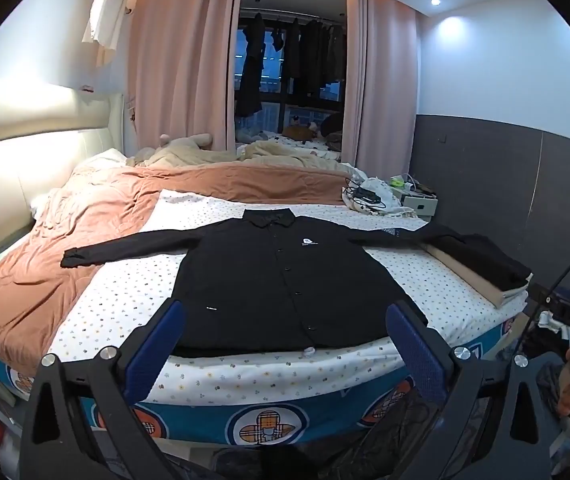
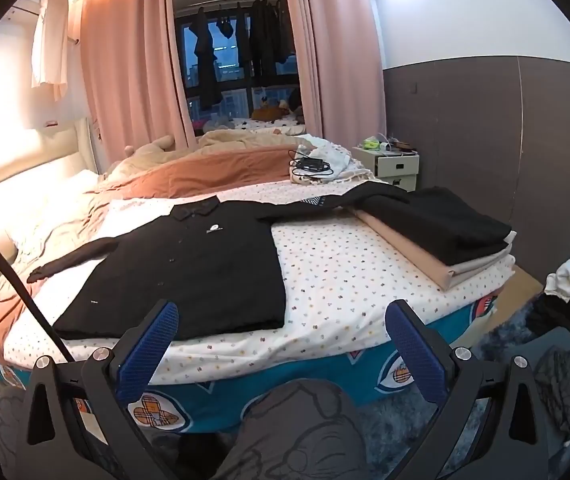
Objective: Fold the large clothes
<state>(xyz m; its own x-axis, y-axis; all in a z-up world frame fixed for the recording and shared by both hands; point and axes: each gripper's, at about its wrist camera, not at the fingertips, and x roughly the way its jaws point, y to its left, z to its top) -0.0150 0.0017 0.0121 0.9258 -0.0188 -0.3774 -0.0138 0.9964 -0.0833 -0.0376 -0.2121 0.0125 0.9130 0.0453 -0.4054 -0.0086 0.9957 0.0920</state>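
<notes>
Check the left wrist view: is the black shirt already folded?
No, the black shirt lies flat on the bed, buttoned, with both sleeves stretched out to the sides.

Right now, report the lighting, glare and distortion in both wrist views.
Left wrist view: strong fisheye bend with dark corners; the lit headboard is blown out; the black shirt shows little fold detail. Right wrist view: the same curvature; warm glare washes out the headboard and nearby bedding; the folded stack is evenly lit.
</notes>
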